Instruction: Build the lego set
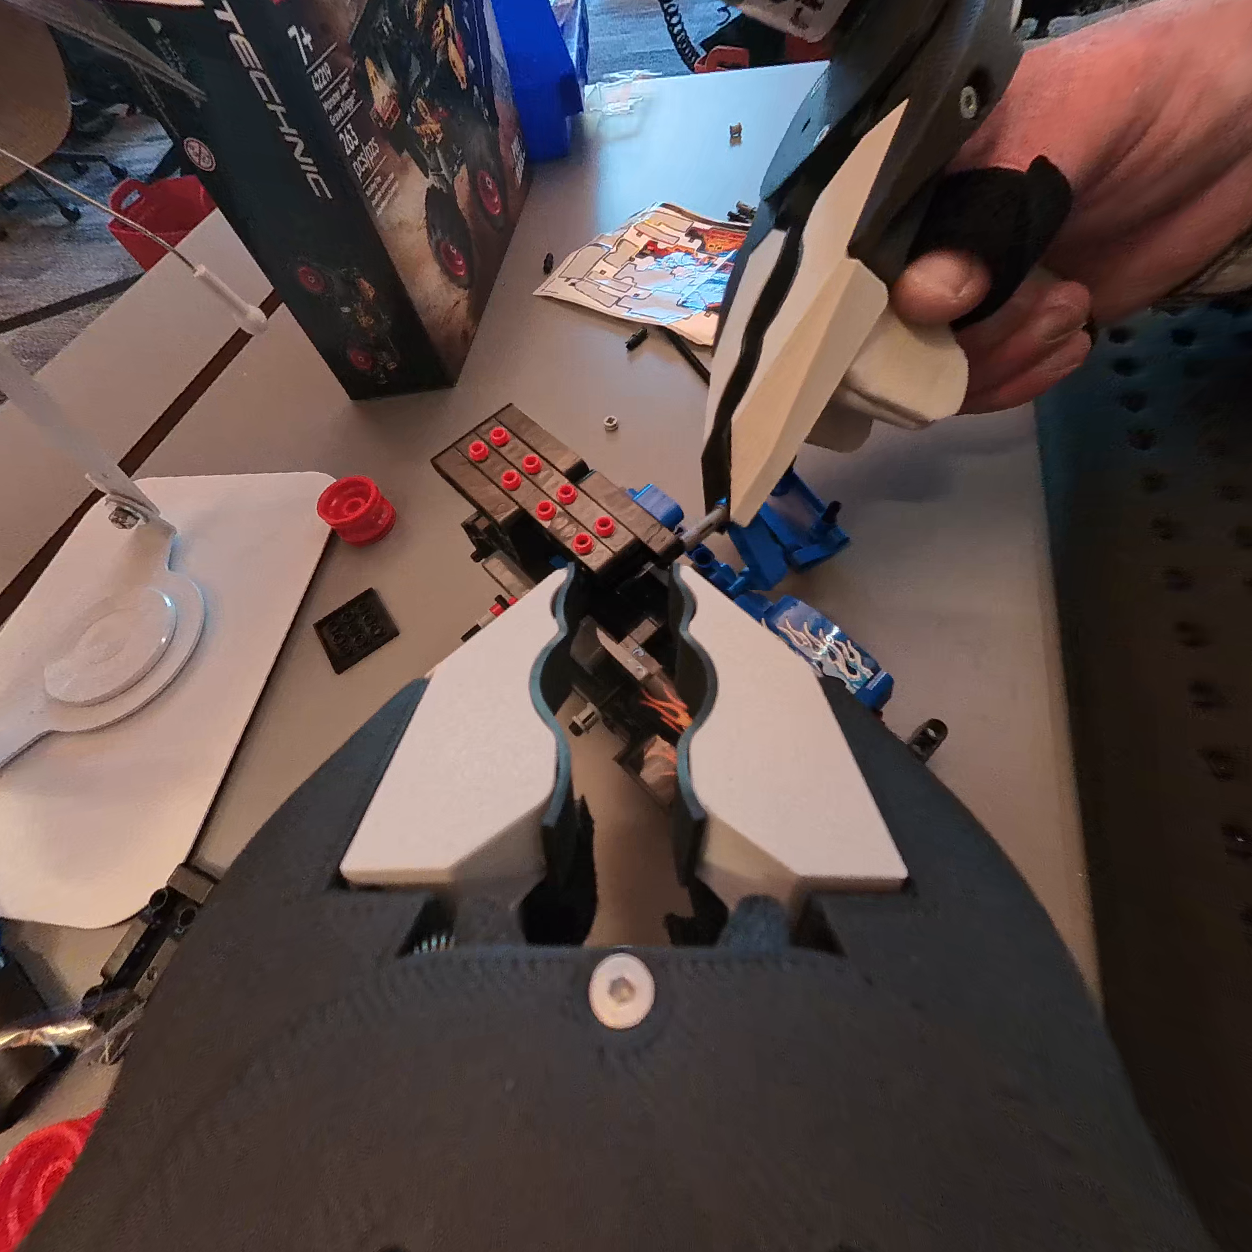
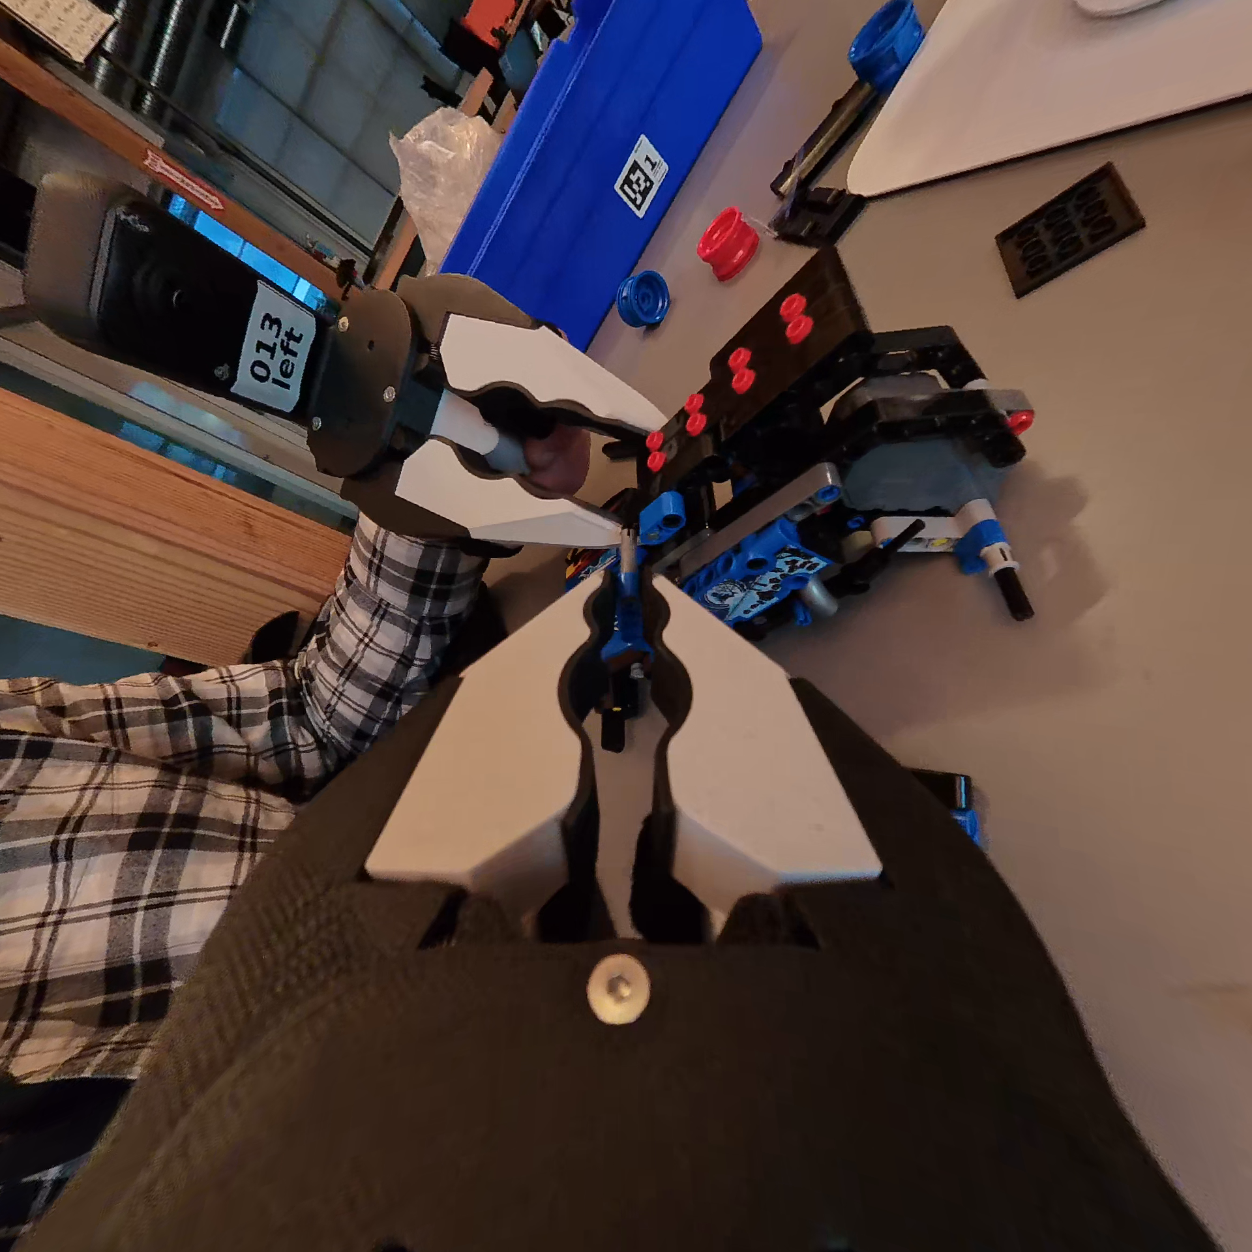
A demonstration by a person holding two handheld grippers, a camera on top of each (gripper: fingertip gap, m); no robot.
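Your left claw (image 1: 623, 589) is closed down on the black end of the lego model (image 1: 562, 501), its white fingers (image 1: 474, 745) pinching the frame below the black panel with red pins. Your right claw (image 2: 627, 576) is nearly closed, tips clamped on a grey axle (image 2: 628, 549) with a blue connector (image 2: 627, 623) sitting in the gap between the fingers. In the left wrist view the axle tip meets the corner of the black panel.

The model stands on the grey table (image 1: 914, 610), tilted, with its blue section (image 2: 759, 582) on the side of your right claw and a grey motor block (image 2: 914, 461) in its middle. A black axle (image 2: 1013, 596) sticks out from its far end.

Loose parts lie around it: a red wheel hub (image 1: 357, 509) and a black studded plate (image 1: 357, 638) near the white stand base (image 1: 135, 677), and a blue hub (image 2: 642, 298) beside the blue bin (image 2: 576, 135). The set box (image 1: 352, 203) stands upright beyond the model; the sticker sheet (image 1: 650, 271) lies flat to its right. Your hand (image 1: 1084, 237) grips the right claw's handle.
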